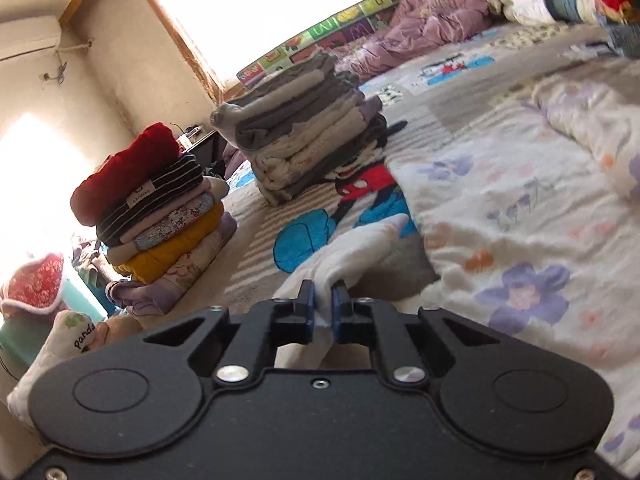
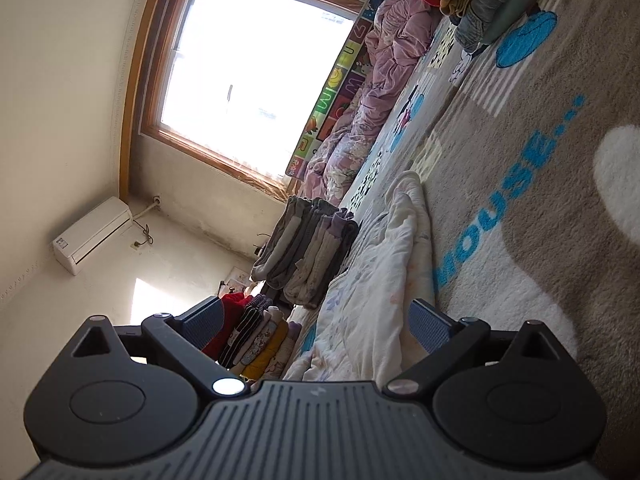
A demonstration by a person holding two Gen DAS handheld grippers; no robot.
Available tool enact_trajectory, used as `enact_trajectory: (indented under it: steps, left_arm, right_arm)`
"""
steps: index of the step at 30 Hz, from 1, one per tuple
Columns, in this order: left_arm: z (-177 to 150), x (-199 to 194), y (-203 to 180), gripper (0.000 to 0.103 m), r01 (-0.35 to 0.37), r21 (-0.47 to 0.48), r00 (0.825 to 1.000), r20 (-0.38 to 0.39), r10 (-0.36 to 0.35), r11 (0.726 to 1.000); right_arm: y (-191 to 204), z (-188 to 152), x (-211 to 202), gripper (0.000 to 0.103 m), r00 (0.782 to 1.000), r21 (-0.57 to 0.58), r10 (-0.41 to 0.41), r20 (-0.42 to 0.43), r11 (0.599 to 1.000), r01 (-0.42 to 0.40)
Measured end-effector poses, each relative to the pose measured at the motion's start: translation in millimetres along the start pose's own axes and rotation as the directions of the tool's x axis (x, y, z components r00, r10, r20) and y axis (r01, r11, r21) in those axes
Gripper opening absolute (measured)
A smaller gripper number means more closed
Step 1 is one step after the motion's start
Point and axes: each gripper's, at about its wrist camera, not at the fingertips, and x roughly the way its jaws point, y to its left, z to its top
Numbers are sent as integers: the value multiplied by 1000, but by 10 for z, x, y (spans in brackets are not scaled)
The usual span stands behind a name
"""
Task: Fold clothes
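The left tongs (image 1: 323, 300) clench a corner of the floral garment (image 1: 520, 216), which is light, limp and best held at hems; the right tongs (image 2: 316, 324) are released.

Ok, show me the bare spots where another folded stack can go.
Free: grey cartoon blanket beyond the grey-white folded stack, before the crumpled pink duvet. Crowded: white floral garment fills the near side; the red-topped stack holds the edge.

Floral garment (image 1: 520, 240): soft crinkled cloth. Blanket (image 2: 540, 208): fuzzy pile. Left gripper (image 1: 323, 300): matt black plastic.
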Motion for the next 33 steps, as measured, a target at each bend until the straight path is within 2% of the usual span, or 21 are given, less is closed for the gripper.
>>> enact_trajectory:
  steps: [1, 2, 3, 4, 6, 7, 9, 10, 12, 15, 18, 28, 30, 32, 33]
  left_arm:
    - [75, -70, 118, 7, 47, -106, 999, 26, -45, 993]
    - [142, -151, 274, 7, 164, -269, 985, 92, -144, 949]
    - [184, -223, 361, 6, 256, -369, 964, 163, -209, 893]
    - [225, -294, 447, 6, 346, -456, 935, 238, -262, 820]
    - [352, -449, 388, 6, 448, -480, 888, 334, -316, 754]
    - [413, -524, 304, 6, 484, -469, 868, 364, -338, 738]
    - [505, -612, 100, 6, 568, -443, 818, 396, -416, 694]
    - [549, -658, -63, 6, 614, -423, 786, 406, -466, 666]
    - [594, -747, -396, 6, 672, -366, 739, 391, -549, 644]
    - [545, -802, -853, 6, 730, -282, 683, 334, -649, 623]
    - [447, -787, -1106, 6, 753, -229, 658, 273, -702, 616]
    - [210, -850, -1089, 6, 770, -174, 637, 277, -720, 614]
    - [193, -862, -1086, 7, 776, -162, 629, 271, -728, 610]
    - [161, -878, -1047, 8, 783, -147, 620, 269, -737, 605]
    - [152, -887, -991, 8, 790, -136, 610, 263, -747, 597]
  right_arm:
    - [14, -9, 16, 98, 1000, -6, 3, -5, 1000, -3]
    - [37, -17, 28, 98, 1000, -14, 8, -10, 1000, -8]
    - [41, -18, 33, 98, 1000, -16, 12, -11, 1000, -12]
    - [43, -19, 36, 98, 1000, -16, 15, -11, 1000, -16]
    - [46, -20, 44, 98, 1000, -16, 22, -11, 1000, -23]
    - [34, -15, 44, 98, 1000, -9, 26, -8, 1000, -26]
    - [-17, -3, -13, 98, 1000, 19, 29, 11, 999, -29]
    - [-42, 6, -38, 98, 999, 33, 28, 22, 999, -29]
    - [-98, 29, -90, 98, 999, 62, 27, 44, 998, -29]
    - [-198, 69, -142, 98, 997, 104, 16, 73, 994, -24]
    - [-322, 88, -116, 98, 998, 148, 0, 66, 989, -9]
    - [-364, 97, 278, 98, 997, 109, -70, 33, 992, 66]
    - [-358, 145, 380, 83, 996, 91, -84, 12, 992, 82]
    - [-373, 194, 489, 47, 996, 82, -90, -16, 992, 91]
    - [-376, 218, 531, 40, 995, 71, -95, -21, 993, 97]
